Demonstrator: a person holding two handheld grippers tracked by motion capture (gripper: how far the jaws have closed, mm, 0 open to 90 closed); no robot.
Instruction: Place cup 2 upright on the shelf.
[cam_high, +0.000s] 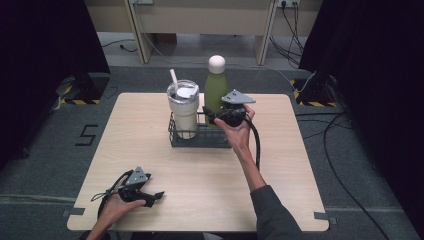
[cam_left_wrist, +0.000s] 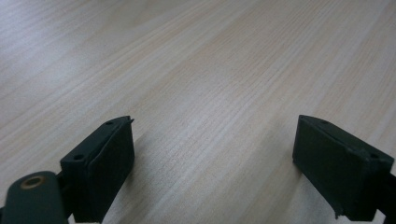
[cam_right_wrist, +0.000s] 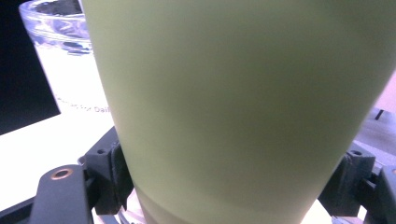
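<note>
Green bottle (cam_high: 215, 89) stood upright in the black wire caddy (cam_high: 200, 139) at the table's far side, beside a lidded tumbler (cam_high: 183, 109); from the high view we saw our right gripper (cam_high: 220, 116) clamped on its side, our left gripper (cam_high: 150, 197) resting well apart near the table's (cam_high: 280, 170) front edge. In the left gripper view our jaws stood spread over bare wood. In the right gripper view the bottle's body (cam_right_wrist: 233, 107) sat pinched between our jaws, long axis vertical.
</note>
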